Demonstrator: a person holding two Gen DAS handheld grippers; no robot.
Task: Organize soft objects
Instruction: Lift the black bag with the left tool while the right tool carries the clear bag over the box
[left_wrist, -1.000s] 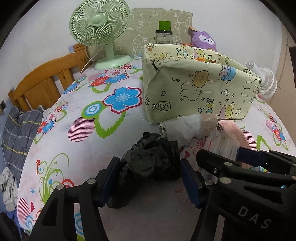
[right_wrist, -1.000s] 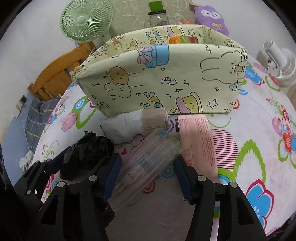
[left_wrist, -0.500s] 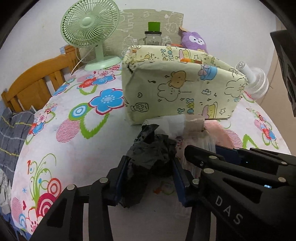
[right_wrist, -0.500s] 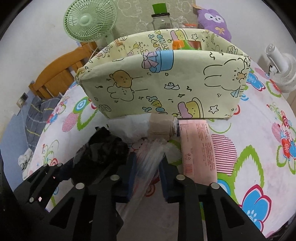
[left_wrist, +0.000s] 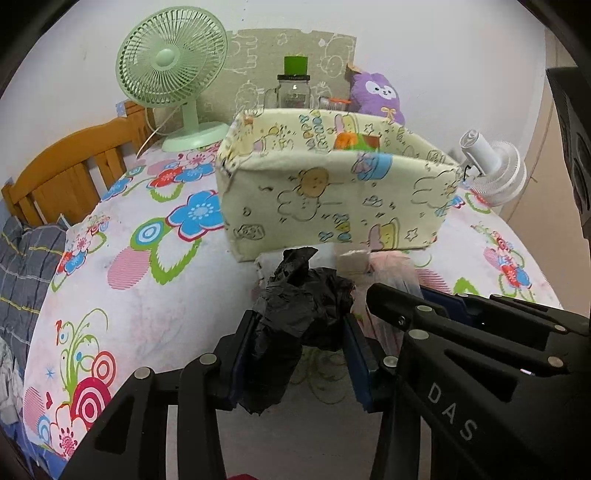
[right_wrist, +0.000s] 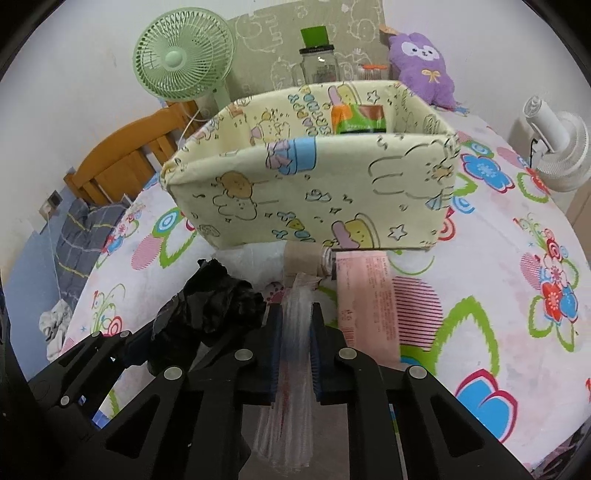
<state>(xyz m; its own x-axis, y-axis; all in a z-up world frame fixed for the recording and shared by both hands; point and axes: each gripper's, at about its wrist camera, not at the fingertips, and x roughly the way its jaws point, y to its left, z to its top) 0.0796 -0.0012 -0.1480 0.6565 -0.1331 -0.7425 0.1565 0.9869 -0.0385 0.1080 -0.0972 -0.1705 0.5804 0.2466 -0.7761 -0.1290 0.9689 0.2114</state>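
- Left gripper (left_wrist: 301, 354), lower centre of the left view: jaws narrowed onto the black bag (left_wrist: 299, 314), pads pressing both sides, crumpled top poking up above them.
- Right gripper (right_wrist: 295, 343), lower centre of the right view: jaws nearly together, clamped on the clear bag (right_wrist: 293, 354); its tail hangs below the jaws.
- Bin (right_wrist: 314, 206), fabric, open top, sits upper centre on the tabletop (right_wrist: 480, 288), just behind both bags.
- Still lying at the bin's base: white roll (right_wrist: 303, 256) and pink pack (right_wrist: 365, 295).
- Handling, my read: both bags very light, floppy, crushable; clear film looks slippery, could slide out of a thin pinch.
- Best hold: mid-bunch where the material is thickest, not a loose edge.
- Bin walls are soft and may fold if nudged.
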